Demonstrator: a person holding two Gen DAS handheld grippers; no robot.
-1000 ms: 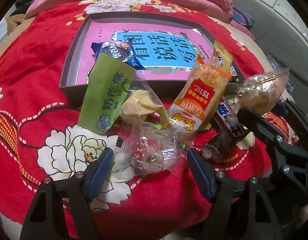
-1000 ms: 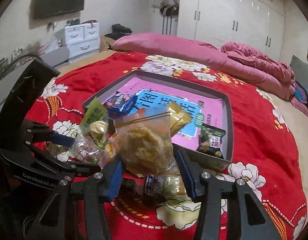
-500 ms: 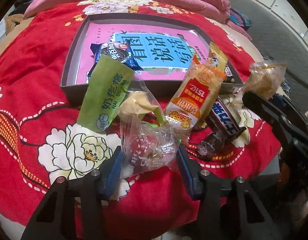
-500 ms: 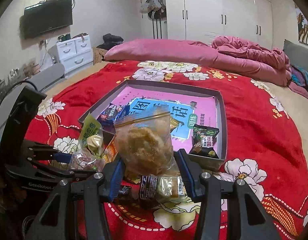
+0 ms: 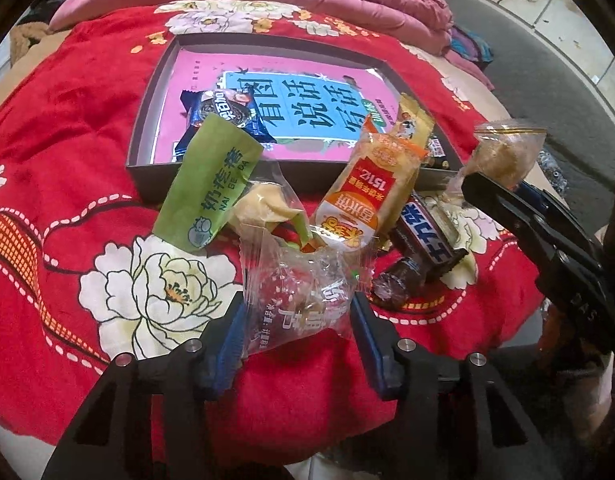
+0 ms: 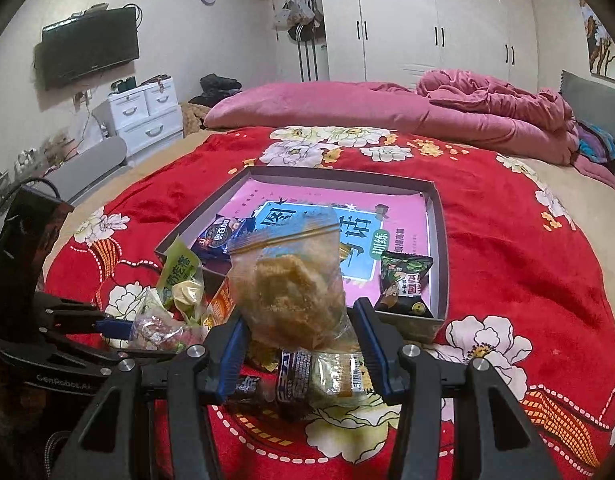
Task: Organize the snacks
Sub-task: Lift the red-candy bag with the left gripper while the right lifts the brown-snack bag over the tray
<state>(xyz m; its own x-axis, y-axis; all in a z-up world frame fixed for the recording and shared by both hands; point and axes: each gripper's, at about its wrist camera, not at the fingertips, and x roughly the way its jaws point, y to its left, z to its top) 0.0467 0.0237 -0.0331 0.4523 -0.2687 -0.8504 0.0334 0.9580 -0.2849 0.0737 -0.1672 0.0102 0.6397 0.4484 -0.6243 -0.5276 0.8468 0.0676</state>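
My left gripper [image 5: 297, 328] is shut on a clear candy packet [image 5: 297, 300], lifted slightly off the red bedspread. My right gripper [image 6: 299, 332] is shut on a clear zip bag of golden crumbly snack [image 6: 293, 284], held above the bed; the bag also shows in the left wrist view [image 5: 505, 158]. A grey box [image 5: 147, 108] with a pink book inside lies behind, holding a blue cookie pack [image 5: 223, 116] and a dark green packet [image 6: 405, 280]. A green packet [image 5: 209, 196], an orange rice-cracker pack [image 5: 371, 196] and a chocolate bar [image 5: 421, 248] lie in front of the box.
The red flowered bedspread [image 6: 527, 248] covers the bed, with a pink duvet [image 6: 427, 116] at the back. A white drawer unit [image 6: 143, 116] and a wall TV [image 6: 89, 50] stand at the left; white wardrobes line the far wall.
My left gripper closed on the clear candy packet and lifted it a little. My right gripper rose and drew back with the zip bag still held.
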